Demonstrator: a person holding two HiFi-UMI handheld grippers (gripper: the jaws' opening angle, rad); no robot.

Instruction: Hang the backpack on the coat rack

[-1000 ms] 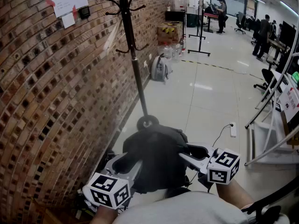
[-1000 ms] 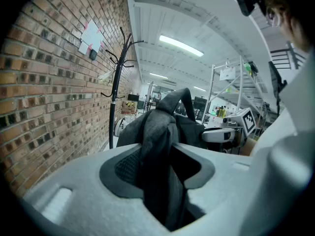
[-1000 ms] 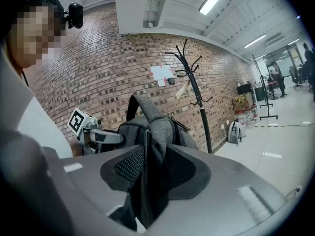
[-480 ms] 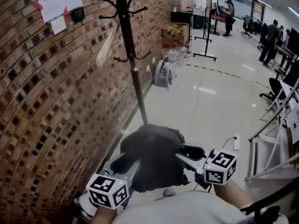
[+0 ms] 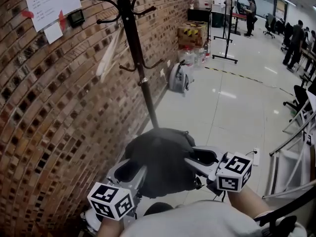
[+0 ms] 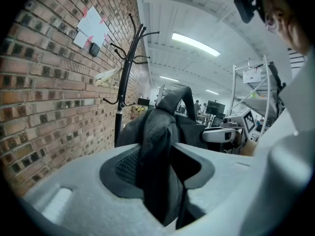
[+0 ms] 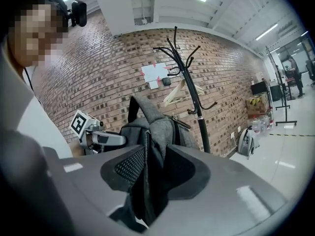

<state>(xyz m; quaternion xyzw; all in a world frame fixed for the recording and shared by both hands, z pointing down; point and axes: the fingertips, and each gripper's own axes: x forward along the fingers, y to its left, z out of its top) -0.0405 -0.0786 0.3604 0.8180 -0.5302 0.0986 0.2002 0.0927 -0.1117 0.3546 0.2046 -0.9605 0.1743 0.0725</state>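
Backpack (image 5: 160, 162) held from both sides: my left gripper (image 5: 129, 172) and right gripper (image 5: 201, 157) are each clamped on its fabric; coat rack (image 5: 134, 53) stands ahead by the brick wall (image 5: 49, 112).

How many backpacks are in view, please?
2: a dark backpack held by left gripper and right gripper; a light grey backpack on the floor beyond the coat rack. More may be hidden.

**A:** At your ten o'clock you have the brick wall (image 5: 44, 112), with paper notices (image 5: 49, 4) taped high on it.

**B:** At your twelve, a grey bag (image 5: 178, 78) sits on the floor (image 5: 232, 107) near that wall, with cardboard boxes (image 5: 191, 34) beyond it. At your two, there's a white power strip (image 5: 256, 154).
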